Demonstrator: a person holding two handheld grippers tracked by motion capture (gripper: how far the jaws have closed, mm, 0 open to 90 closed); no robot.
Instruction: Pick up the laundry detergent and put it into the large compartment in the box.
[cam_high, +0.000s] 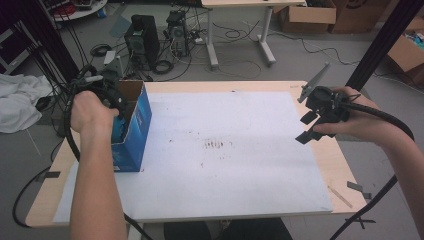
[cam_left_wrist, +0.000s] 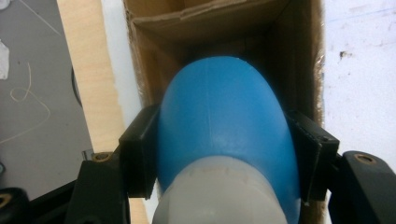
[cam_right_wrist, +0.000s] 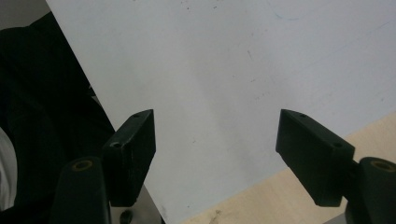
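An open blue cardboard box (cam_high: 134, 131) stands at the left of the white mat (cam_high: 225, 170). My left gripper (cam_high: 118, 120) reaches into its open top, shut on a smooth blue rounded object (cam_left_wrist: 224, 116) with a whitish end toward the camera. Both pads (cam_left_wrist: 140, 154) press the object's sides, just inside the brown interior of the box (cam_left_wrist: 205, 23). My right gripper (cam_high: 306, 127) hangs above the table's right edge, jaws wide apart. In the right gripper view, the right gripper (cam_right_wrist: 217, 140) holds nothing, with mat and wood beneath.
Wooden table edge (cam_high: 342, 165) carries a thin stick (cam_high: 340, 196) and a tape scrap (cam_high: 355, 186) at front right. Beyond the table stand computer towers (cam_high: 142, 37), cables, another desk (cam_high: 240, 30) and cardboard boxes (cam_high: 307, 15). White cloth (cam_high: 20, 100) lies left.
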